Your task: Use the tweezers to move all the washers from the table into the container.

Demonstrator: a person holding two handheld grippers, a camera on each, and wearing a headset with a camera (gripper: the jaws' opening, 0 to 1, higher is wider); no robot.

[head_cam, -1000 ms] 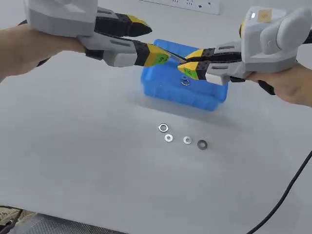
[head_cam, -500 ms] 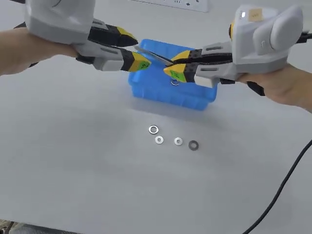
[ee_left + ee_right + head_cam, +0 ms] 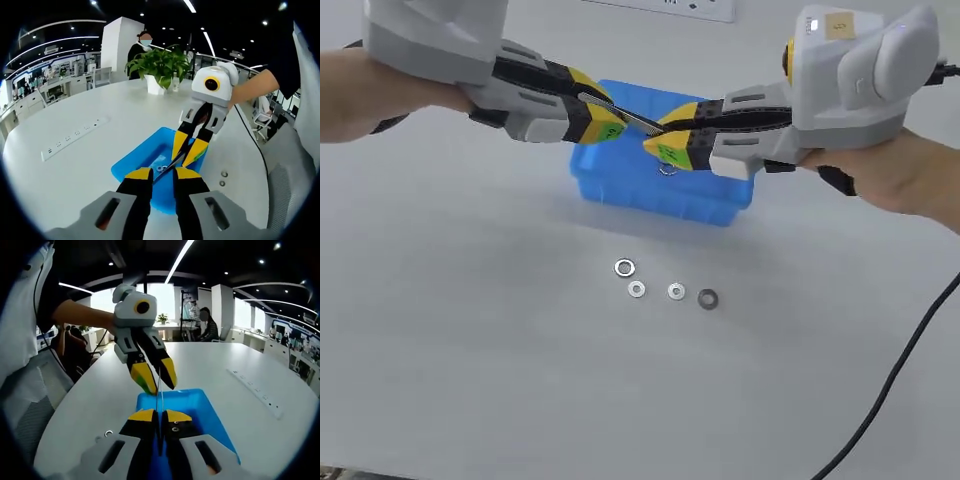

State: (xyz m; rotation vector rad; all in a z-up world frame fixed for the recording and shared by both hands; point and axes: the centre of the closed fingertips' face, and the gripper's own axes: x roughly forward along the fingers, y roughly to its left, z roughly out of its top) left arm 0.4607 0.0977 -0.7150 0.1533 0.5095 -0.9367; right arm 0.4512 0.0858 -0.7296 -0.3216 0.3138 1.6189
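Pinching the tweezers (image 3: 638,121), the right claw (image 3: 659,137) hovers over the container (image 3: 620,195); left claw (image 3: 611,115) spread slightly.

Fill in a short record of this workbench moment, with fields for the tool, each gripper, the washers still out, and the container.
tool: tweezers, held over the blue container
right gripper: shut on the tweezers
left gripper: jaws apart, with the tweezers' far end between them
loose washers: four, in a loose row on the table in front of the container
in the container: at least one washer
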